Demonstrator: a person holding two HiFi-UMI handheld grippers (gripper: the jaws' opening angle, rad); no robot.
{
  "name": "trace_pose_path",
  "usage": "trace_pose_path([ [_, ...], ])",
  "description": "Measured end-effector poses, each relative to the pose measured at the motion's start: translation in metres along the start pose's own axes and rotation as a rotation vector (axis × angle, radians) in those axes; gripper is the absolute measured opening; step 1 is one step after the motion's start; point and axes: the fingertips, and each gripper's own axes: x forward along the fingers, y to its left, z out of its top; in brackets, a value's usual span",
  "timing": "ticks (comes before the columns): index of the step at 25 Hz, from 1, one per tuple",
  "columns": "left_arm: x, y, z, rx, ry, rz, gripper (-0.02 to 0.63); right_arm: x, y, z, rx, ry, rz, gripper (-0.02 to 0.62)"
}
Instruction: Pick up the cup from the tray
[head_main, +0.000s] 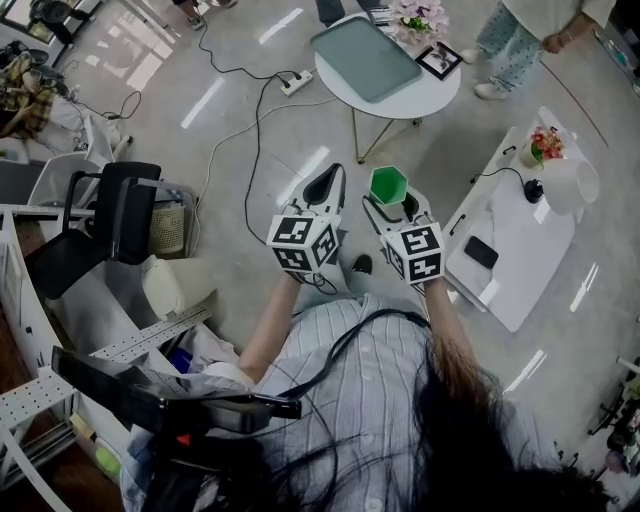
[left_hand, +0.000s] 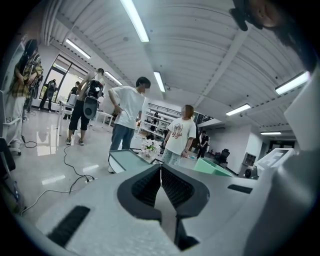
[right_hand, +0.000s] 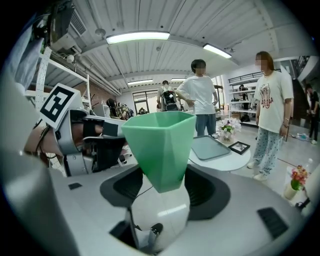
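Your right gripper (right_hand: 161, 187): jaws clamped on green cup (right_hand: 159, 142), low on its narrow end. Cup upright, in air, well apart from tray (head_main: 365, 58) on round worktop (head_main: 440, 95). Your left gripper (left_hand: 161, 182): jaws pressed together, nothing between. Cup likely light, stiff plastic, smooth. Taper may slip, so grip flat facets squarely, with moderate squeeze.

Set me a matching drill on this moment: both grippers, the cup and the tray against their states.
Things:
1 left gripper
2 right gripper
3 cup
4 tray

States:
a lies flat on the round table
b jaws together, nothing between them
c green, held up away from the table
d jaws closed on a thing

Pairs: 1-b, 2-d, 3-c, 4-a
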Motion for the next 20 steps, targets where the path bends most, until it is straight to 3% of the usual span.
trace_pose_path([
  [7,-0.020,-0.026,-0.015,0.037,0.015,-0.005,0.015,-0.028,0.008,-0.015,0.003,-0.008,0.006,0.264],
  [20,-0.032,-0.032,-0.009,0.079,-0.005,-0.003,0.015,-0.035,0.020,-0.002,-0.020,-0.055,0.021,0.264],
])
